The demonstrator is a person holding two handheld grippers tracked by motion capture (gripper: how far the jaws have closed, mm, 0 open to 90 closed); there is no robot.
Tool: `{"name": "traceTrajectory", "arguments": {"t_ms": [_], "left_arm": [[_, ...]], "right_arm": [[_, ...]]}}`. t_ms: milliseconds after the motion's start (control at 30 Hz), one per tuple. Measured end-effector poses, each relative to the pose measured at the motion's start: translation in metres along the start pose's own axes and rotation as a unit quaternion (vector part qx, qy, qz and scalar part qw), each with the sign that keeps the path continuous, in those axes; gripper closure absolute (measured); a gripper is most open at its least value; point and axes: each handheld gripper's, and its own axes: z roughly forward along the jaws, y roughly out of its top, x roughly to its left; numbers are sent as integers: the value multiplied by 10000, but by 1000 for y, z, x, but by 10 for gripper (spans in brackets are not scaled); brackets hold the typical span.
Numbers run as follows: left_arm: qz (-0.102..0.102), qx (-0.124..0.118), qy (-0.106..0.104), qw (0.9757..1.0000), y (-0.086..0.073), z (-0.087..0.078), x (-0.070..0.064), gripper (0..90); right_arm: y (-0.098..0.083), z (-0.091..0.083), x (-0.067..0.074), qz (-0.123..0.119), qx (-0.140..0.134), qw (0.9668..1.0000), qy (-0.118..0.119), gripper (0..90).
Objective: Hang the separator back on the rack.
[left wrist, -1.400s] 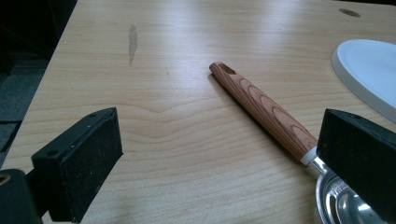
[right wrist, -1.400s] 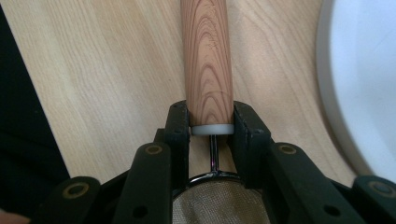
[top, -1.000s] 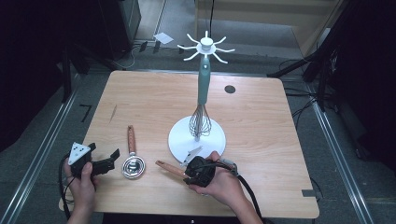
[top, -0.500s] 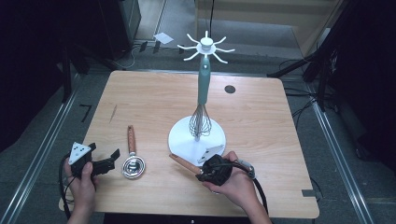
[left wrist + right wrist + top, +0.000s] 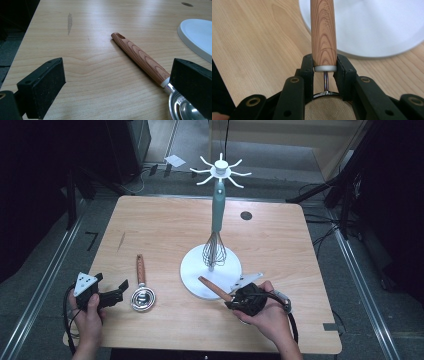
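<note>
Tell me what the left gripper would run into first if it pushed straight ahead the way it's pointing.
Most likely the wood-handled utensil lying just ahead. The left gripper is open, and the metal end of the utensil sits right by one jaw, its handle crossing the gap. The white stand base lies farther off to the side.

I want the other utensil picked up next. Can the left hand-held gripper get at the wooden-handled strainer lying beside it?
Probably yes: the left hand-held gripper is open, the strainer lies flat just ahead on bare table, and nothing sits between them.
</note>
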Motion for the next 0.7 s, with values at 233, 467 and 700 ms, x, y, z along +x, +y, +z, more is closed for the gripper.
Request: {"name": "traceTrajectory", "arguments": {"t_ms": [233,467,700], "left_arm": [[0,0,-8,10000,0,0,0,4],[4,13,-5,10000,0,0,0,4],[13,15,1,10000,0,0,0,4]], "right_arm": [[-9,-9,-15,222,-44,9997,-130,722],[-16,-13,-26,397,-80,9989,-249,721],[-19,-17,-31,464,-163,9980,-408,721]]}}
